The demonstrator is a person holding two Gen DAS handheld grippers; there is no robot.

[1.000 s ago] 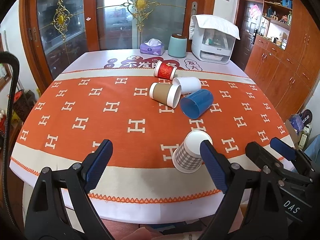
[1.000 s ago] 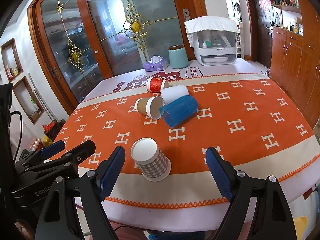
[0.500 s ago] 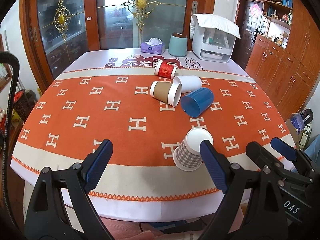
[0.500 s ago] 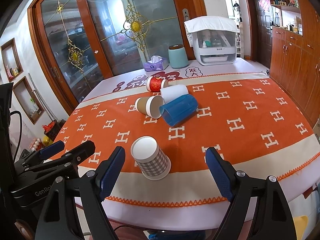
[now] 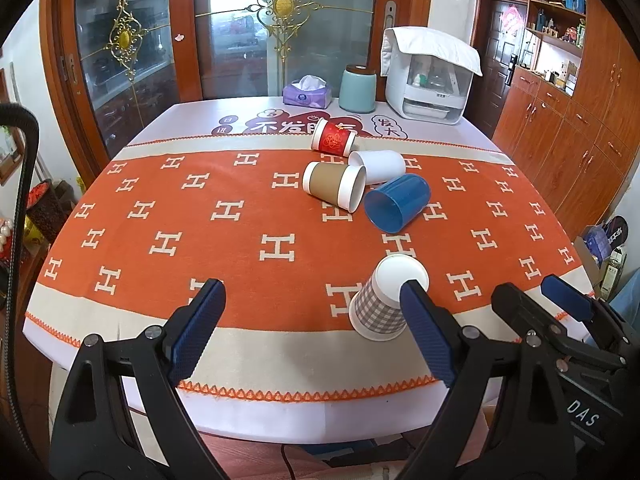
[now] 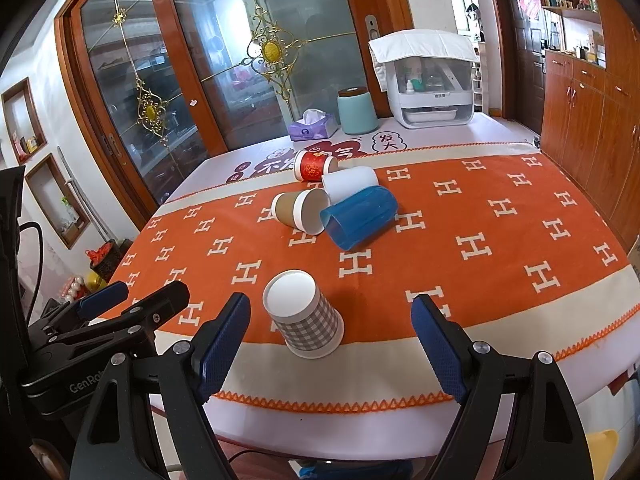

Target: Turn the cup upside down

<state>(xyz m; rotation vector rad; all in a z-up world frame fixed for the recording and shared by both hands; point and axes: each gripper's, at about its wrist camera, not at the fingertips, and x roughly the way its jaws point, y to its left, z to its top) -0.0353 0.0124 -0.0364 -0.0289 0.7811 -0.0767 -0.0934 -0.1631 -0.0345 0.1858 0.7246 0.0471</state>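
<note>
A grey checked paper cup [image 5: 384, 302] stands upside down near the table's front edge, its white base up; it also shows in the right wrist view [image 6: 305, 316]. Further back lie a blue plastic cup [image 5: 397, 202], a brown paper cup [image 5: 334, 186], a white cup [image 5: 378, 166] and a red cup [image 5: 333, 137], all on their sides in a cluster. My left gripper [image 5: 310, 296] is open and empty, over the front edge left of the checked cup. My right gripper [image 6: 330, 310] is open and empty, with the checked cup in line between its fingers, further ahead.
The table wears an orange cloth with white H marks [image 5: 224, 208]. At the back stand a purple tissue box [image 5: 307, 94], a teal canister [image 5: 357, 89] and a white covered appliance [image 5: 430, 76]. Wooden cabinets [image 5: 568, 128] line the right wall.
Both views have shifted very slightly; the cups have not moved and both grippers stay open.
</note>
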